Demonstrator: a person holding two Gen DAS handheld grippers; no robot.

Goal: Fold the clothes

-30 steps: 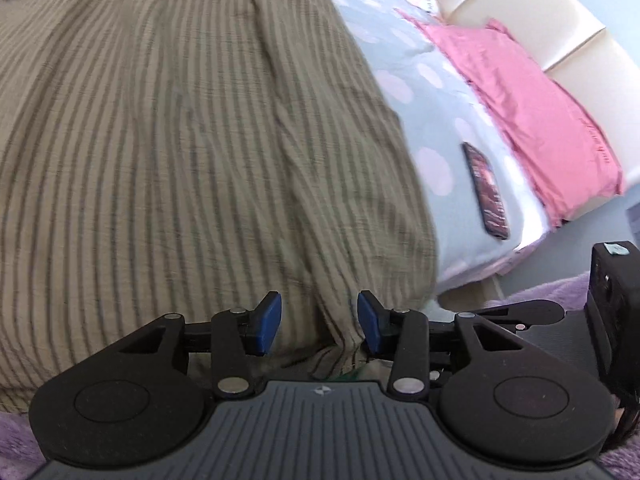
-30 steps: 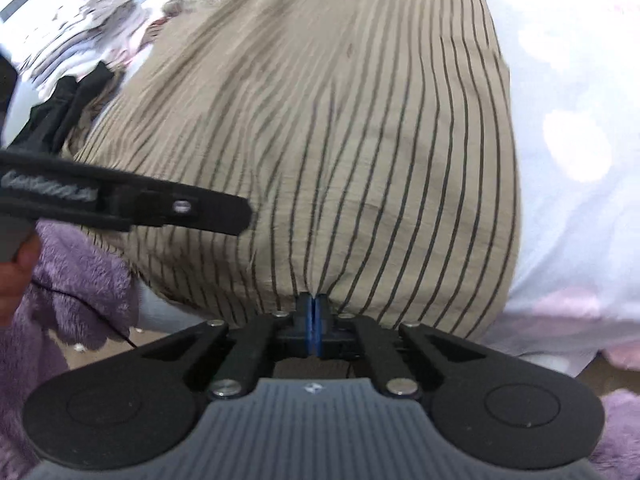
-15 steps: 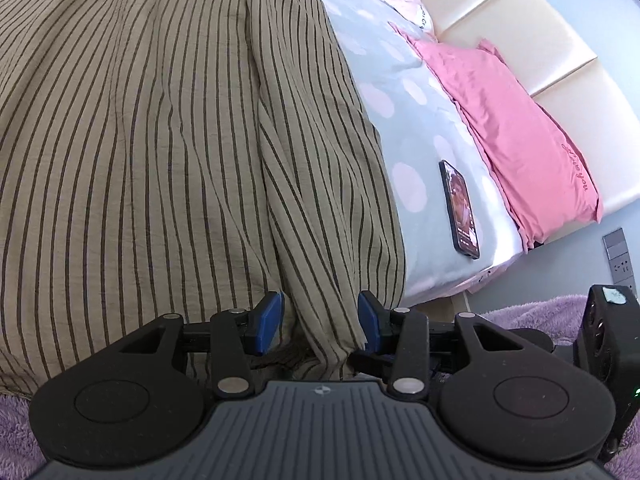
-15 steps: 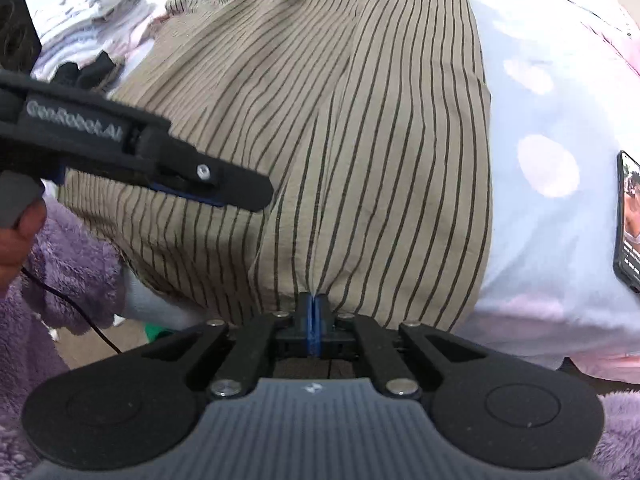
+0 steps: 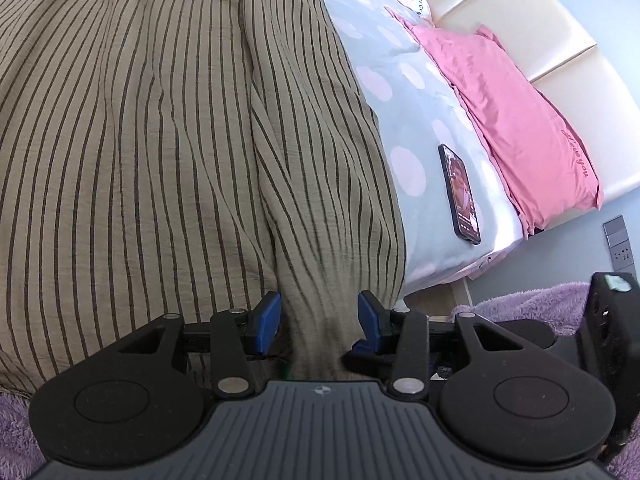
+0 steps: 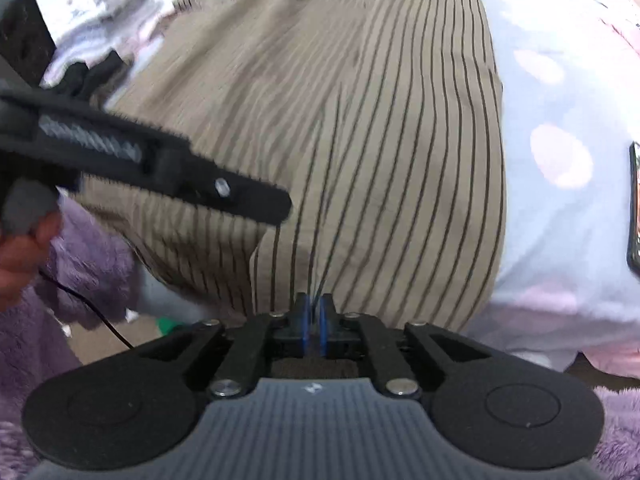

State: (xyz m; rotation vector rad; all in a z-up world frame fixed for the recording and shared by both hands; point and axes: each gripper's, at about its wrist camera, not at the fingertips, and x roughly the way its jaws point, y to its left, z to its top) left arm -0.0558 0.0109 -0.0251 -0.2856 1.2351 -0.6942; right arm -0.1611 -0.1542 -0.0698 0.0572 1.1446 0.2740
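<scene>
Left gripper [image 5: 319, 316] is sitting at the near edge of the bed with its blue pads [image 5: 267, 322] spread apart, and a thick ridge of the shirt [image 5: 160, 140] is running down between them. Whether either pad is touching the cloth is hard to tell. The shirt, tan with thin dark stripes, is lying spread over the bedsheet [image 5: 404, 92] and filling most of the left wrist view, its lower edge hanging over the side of the bed. A long fold is running up the cloth from the gripper toward the far end.

Right gripper [image 6: 314, 322] is pinching the shirt [image 6: 380, 120] at its near hem, pads almost together with a thin bit of cloth caught between them. In its view the left gripper [image 6: 256, 200] is showing as a dark blurred bar crossing over the shirt, held by the left hand [image 6: 24, 248] at the frame's edge.

To the right of the shirt a phone [image 5: 460, 194] is lying face up on the pale dotted sheet, well apart from the cloth. Beyond it a pink pillow [image 5: 508, 120] is resting against the cream headboard [image 5: 520, 12]. A heap of other clothes [image 6: 100, 40] is lying past the shirt's far corner, blurred and overexposed
</scene>
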